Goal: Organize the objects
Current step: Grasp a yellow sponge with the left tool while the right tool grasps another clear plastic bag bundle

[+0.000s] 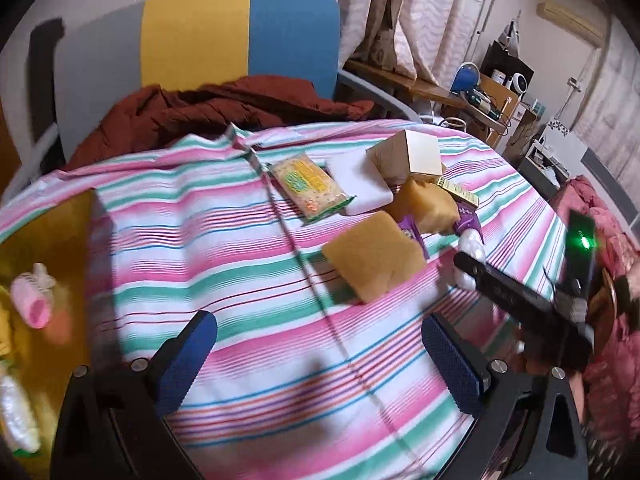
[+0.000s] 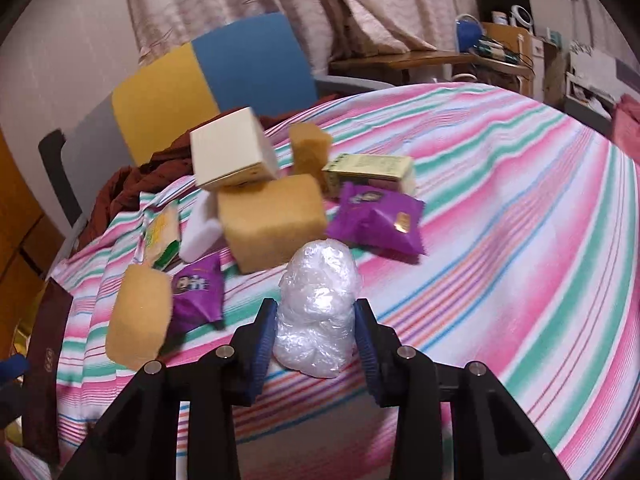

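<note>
Sponges [image 2: 272, 220] number three, purple packets [image 2: 376, 220] two, boxes [image 2: 230, 150] two.

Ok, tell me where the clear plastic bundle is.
In the right wrist view the clear plastic bundle sits low at centre on the striped cloth, between the right tongs, in front of a tan sponge.

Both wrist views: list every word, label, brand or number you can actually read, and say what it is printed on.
No text can be read in either view.
purple snack packets: printed lettering, too blurred.
green and yellow carton: fine print, too small.
yellow-green snack packet: printing, blurred.
brown box: a small gold emblem, illegible.
cream box: no printing shows.
</note>
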Available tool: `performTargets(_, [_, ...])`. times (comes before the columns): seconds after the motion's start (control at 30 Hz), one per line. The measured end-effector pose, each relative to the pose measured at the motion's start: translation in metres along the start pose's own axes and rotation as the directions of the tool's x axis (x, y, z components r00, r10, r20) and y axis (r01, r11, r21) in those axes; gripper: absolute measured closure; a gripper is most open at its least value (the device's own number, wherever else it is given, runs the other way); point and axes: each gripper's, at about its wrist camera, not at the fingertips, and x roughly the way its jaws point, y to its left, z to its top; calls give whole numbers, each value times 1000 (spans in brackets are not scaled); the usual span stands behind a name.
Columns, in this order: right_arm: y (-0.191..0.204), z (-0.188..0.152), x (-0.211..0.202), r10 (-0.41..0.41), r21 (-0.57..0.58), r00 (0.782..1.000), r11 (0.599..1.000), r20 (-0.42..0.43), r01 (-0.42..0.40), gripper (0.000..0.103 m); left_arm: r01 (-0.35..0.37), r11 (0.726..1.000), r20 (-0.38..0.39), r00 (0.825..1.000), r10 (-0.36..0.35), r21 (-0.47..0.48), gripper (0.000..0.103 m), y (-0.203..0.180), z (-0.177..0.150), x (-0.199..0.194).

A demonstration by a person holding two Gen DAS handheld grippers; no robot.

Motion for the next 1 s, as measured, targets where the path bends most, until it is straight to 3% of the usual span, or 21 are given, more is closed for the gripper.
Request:
performTargets(0.17, [1,-2,3,18,-4,1000,1000,6,-18,65,68,997,-39,997,-69,-19,0,-19,18,31])
performTargets(0.27, [-1,-3,4,35,6,999,999,7,-35,64,71,997,-49,996,-72,-25,0,-27,29,51])
performTargets(0.37, [-2,-3,5,45,15,999,999,12,-45,64,80,995,-72,994,-85,-67,0,-27,36,70])
performTargets(0.47, [-2,-4,5,46,16,999,999,17,-47,64,135,983,-93,985,-147,-124,1,-22,35,86])
performTargets(0.53, [-2,-4,6,46,15,999,999,18,-46,64,148,981,-94,983,-160,-128,8,-21,32,92])
performTargets(0.57, [-2,-4,6,47,16,999,999,19,-47,64,145,982,-95,983,-157,-118,20,-20,30,94])
performTargets(0.67, [-2,-4,7,51,19,998,998,21,-51,64,129,991,-69,989,-131,-31,27,-23,22,92])
performTargets(0.9, [-2,-5,7,47,15,999,999,23,-48,64,106,989,13,994,-108,102,32,-24,-4,77])
performTargets(1.0, [-1,-5,7,42,10,999,999,24,-42,64,95,989,32,995,-99,112,33,-22,-10,73])
